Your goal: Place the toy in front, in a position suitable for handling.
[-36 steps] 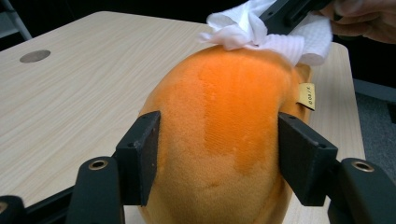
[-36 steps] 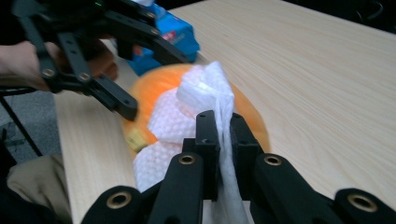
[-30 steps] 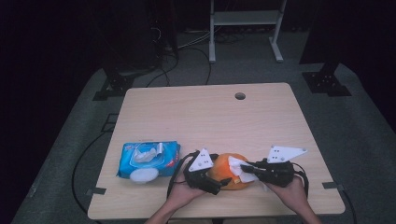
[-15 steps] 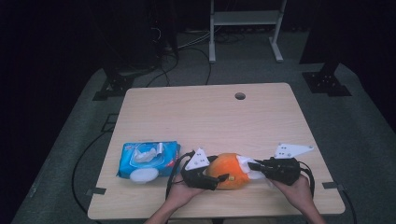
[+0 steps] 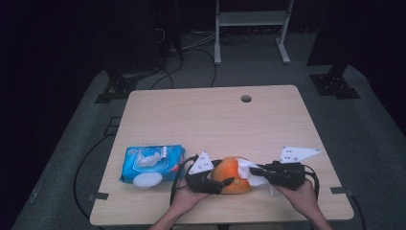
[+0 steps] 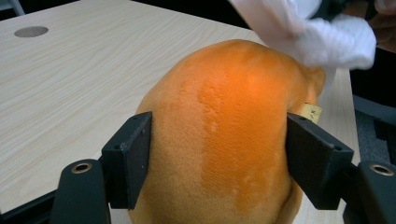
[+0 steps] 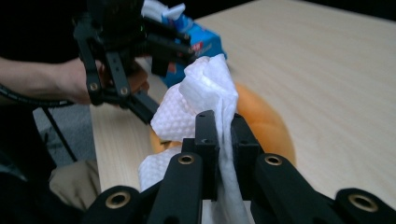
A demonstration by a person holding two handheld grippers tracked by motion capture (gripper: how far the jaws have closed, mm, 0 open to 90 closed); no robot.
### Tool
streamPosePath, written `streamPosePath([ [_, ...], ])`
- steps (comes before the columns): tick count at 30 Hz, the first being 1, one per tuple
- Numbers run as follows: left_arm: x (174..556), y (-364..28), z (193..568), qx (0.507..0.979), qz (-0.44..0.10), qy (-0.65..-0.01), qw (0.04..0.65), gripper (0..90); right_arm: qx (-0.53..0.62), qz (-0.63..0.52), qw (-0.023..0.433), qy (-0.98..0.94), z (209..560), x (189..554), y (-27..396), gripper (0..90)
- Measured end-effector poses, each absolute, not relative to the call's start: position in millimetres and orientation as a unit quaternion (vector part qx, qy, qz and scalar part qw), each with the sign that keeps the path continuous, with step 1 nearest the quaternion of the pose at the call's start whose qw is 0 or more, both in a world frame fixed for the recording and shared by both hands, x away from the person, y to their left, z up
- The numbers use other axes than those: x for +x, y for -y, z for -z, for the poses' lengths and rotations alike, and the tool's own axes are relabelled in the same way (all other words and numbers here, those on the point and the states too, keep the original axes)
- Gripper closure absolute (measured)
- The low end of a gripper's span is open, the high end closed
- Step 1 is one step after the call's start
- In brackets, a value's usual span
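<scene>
A: The orange plush toy [image 6: 224, 140] is rested at the table's [image 5: 201, 120] near edge, clamped by the left gripper [image 6: 219, 158], whose jaws have just been closing.

B: A white textured wipe [image 7: 205, 98] is pinched by the right gripper [image 7: 223, 135], draped on the toy. Farther left, a blue wipes pack [image 5: 151, 163] is seen.

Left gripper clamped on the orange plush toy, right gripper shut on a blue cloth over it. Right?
Not quite: the cloth is white, not blue. The right gripper view shows the right gripper shut on a white textured wipe. The rest holds: the left gripper clamps the orange plush toy.
</scene>
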State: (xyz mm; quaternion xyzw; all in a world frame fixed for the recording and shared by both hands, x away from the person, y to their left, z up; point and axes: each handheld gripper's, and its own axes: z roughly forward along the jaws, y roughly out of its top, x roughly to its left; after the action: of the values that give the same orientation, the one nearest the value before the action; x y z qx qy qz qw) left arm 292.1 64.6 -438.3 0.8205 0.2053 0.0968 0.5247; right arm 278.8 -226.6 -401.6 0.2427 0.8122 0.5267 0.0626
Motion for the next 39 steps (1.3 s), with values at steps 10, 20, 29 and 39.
streamPosePath([
  [10,285.8,-58.6,437.9,0.826,-0.111,-0.18,0.522,25.1,0.287,-0.49,0.069,-0.82,408.8,286.8,236.4,83.9],
  [20,281.7,-51.5,434.0,0.837,-0.105,-0.165,0.511,7.2,0.24,-0.486,0.05,-0.839,410.7,283.0,218.8,84.0],
  [29,279.7,-47.4,433.5,0.837,-0.113,-0.16,0.511,30.5,0.233,-0.499,0.072,-0.831,393.6,275.3,218.1,84.2],
  [39,273.7,-41.7,432.7,0.84,-0.13,-0.147,0.506,29.9,0.231,-0.476,0.085,-0.844,399.7,275.5,214.2,84.3],
])
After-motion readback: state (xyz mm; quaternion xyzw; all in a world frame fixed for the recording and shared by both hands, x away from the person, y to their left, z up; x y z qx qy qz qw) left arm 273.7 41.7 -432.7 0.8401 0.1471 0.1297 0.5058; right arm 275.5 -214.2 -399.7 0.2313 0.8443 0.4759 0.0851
